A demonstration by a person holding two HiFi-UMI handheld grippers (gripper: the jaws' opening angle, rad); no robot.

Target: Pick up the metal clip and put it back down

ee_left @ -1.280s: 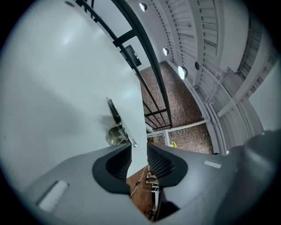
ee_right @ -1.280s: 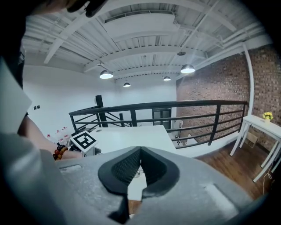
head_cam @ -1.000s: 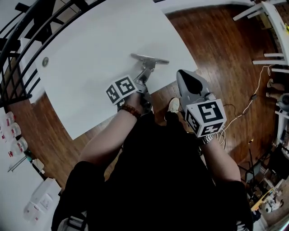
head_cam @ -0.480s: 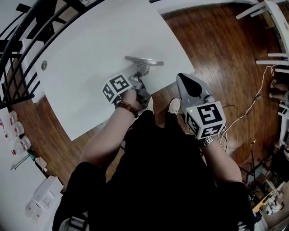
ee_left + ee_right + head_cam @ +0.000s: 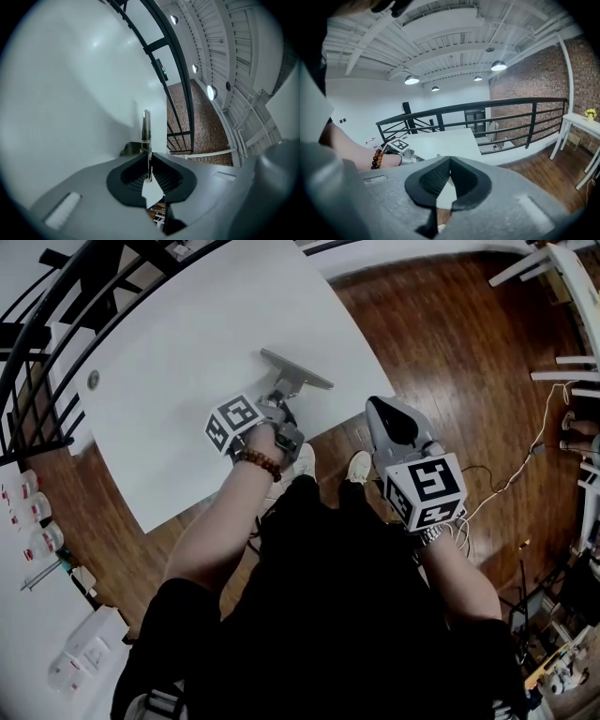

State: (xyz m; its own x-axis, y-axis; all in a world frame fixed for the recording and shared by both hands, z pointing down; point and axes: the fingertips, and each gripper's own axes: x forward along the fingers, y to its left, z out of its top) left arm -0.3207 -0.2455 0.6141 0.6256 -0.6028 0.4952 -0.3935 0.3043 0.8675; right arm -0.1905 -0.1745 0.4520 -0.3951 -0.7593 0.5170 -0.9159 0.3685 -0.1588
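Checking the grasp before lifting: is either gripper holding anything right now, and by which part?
The left gripper, its jaws just closed, pinches the metal clip by its thin handle tab; the right gripper holds nothing.

metal clip (image 5: pixel 294 370): pinched at handle

Silver, a long flat bar with a short handle. It sits upper centre in the head view, bar slanting down to the right. The handle stands edge-on between the pads of the left gripper (image 5: pixel 149 174), whose jaws have just closed on it.
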